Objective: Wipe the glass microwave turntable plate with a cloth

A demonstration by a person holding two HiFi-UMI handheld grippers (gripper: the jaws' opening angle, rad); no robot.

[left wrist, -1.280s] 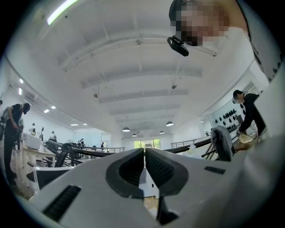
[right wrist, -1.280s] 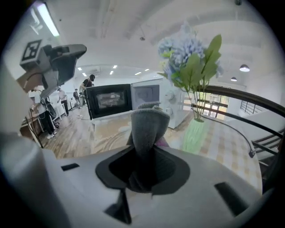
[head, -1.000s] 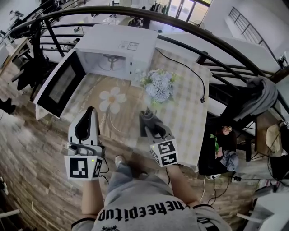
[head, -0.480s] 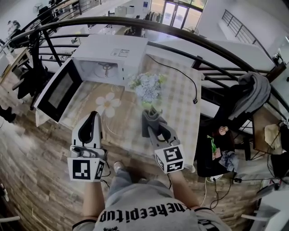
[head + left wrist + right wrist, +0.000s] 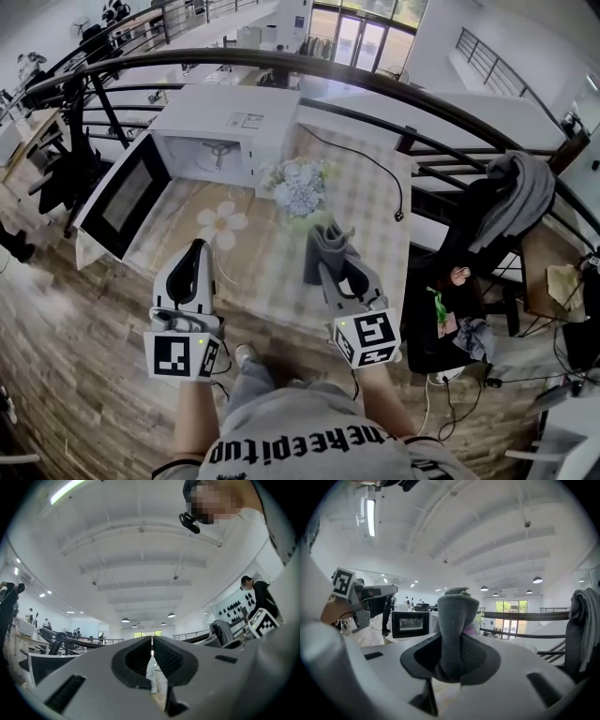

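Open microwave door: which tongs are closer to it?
Left. The left tongs are just right of the white microwave's open dark-windowed door; the right tongs, holding a grey cloth, are much farther right.

Shirt (image 5: pixel 281 427): you are wearing grey, black lettering.
Left gripper (image 5: pixel 196 249), right gripper (image 5: pixel 328 266): both are showing pale shells, black-and-white marker cubes (image 5: pixel 178 354).

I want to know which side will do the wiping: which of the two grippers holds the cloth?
The right gripper: a grey cloth is clamped upright between its jaws. The left gripper has its jaws almost together, with no cloth between them.
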